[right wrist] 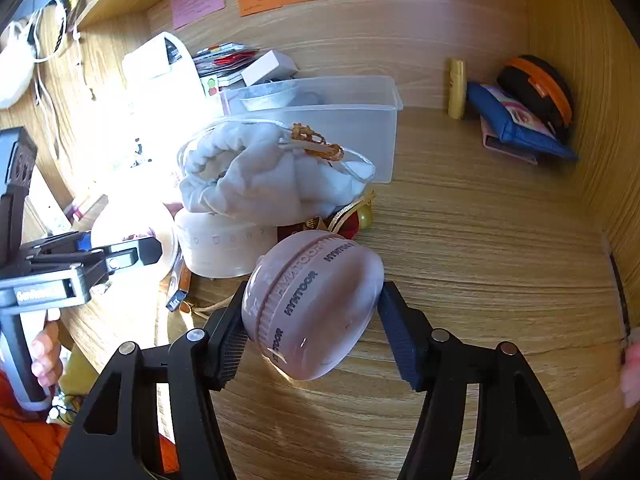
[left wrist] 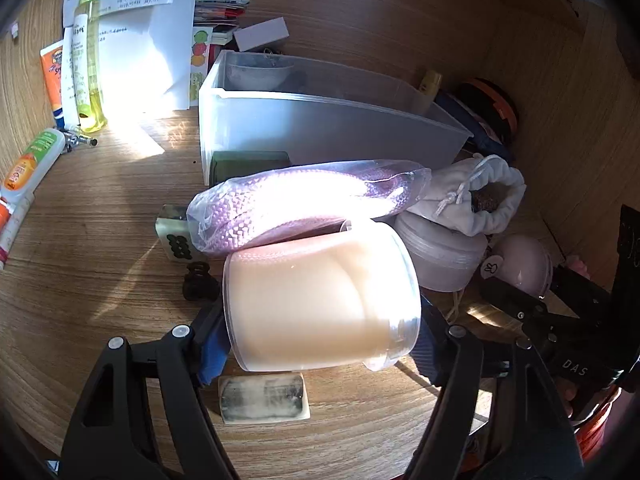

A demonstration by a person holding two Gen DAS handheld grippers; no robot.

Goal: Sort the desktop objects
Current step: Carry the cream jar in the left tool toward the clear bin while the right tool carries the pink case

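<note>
My left gripper (left wrist: 320,340) is shut on a clear round tub of cream-coloured stuff (left wrist: 320,300) and holds it above the wooden desk. A bagged purple cloth (left wrist: 304,204) lies just beyond it. My right gripper (right wrist: 312,332) is shut on a pink round HYNTOOR case (right wrist: 316,304), tilted, just over the desk. The left gripper (right wrist: 120,256) also shows at the left of the right wrist view, and the pink case (left wrist: 520,264) shows at the right of the left wrist view. A clear plastic bin (left wrist: 320,120) stands behind, also in the right wrist view (right wrist: 360,120).
A white drawstring pouch (right wrist: 264,176) rests on a round white container (right wrist: 224,248). Mahjong tiles (left wrist: 264,398) and a dark hair clip (left wrist: 200,280) lie near the left gripper. Tubes and a yellow bottle (left wrist: 90,60) stand far left. A blue pouch (right wrist: 516,128) sits in the right corner.
</note>
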